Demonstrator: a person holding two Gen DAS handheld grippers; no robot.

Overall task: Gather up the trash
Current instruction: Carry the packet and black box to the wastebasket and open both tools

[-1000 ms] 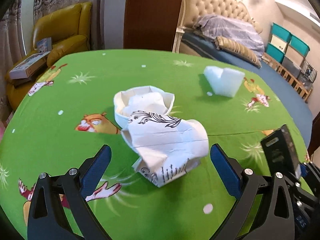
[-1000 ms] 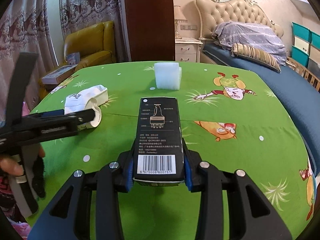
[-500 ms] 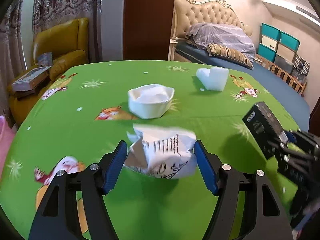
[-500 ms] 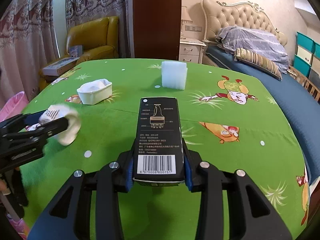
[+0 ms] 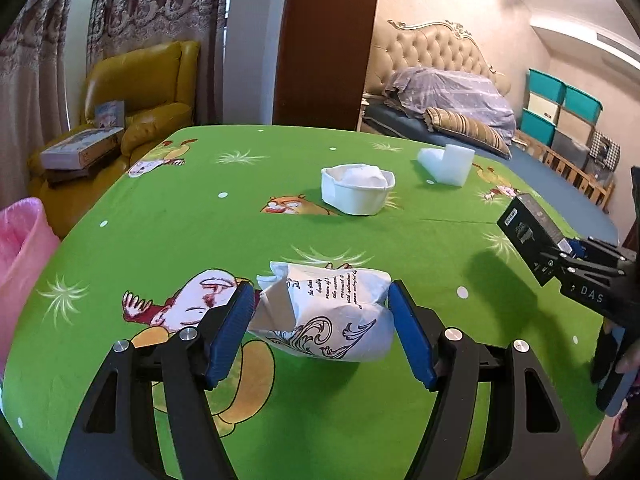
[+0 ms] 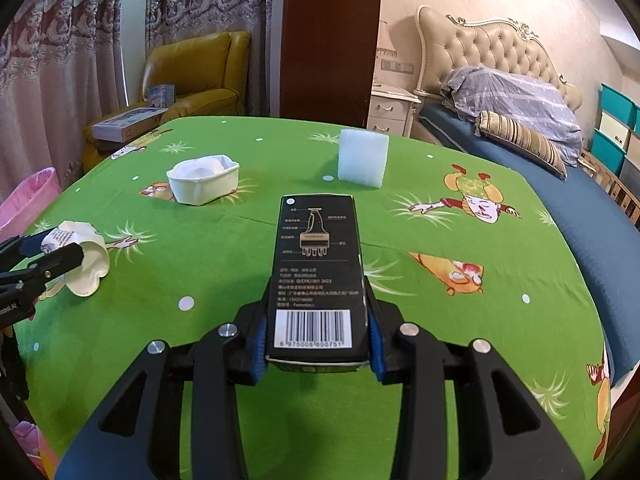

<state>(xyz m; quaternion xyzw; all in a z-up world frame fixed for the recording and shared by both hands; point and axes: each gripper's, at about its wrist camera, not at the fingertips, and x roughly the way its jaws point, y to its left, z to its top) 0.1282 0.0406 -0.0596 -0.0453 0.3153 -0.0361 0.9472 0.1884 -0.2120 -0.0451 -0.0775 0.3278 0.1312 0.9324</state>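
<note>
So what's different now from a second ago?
The left gripper closed on the crumpled paper, lifted it off the white tray and carried it back toward the pink bin. The right gripper kept its hold on the black box. Tray and foam block stayed put.

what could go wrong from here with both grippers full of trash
The crumpled paper is soft, and the left gripper whose jaws have just been closing pinches only its sides, so it might slip out short of the pink bin. The black box sticks far out of the right gripper, so it could tip or bump the left gripper.
</note>
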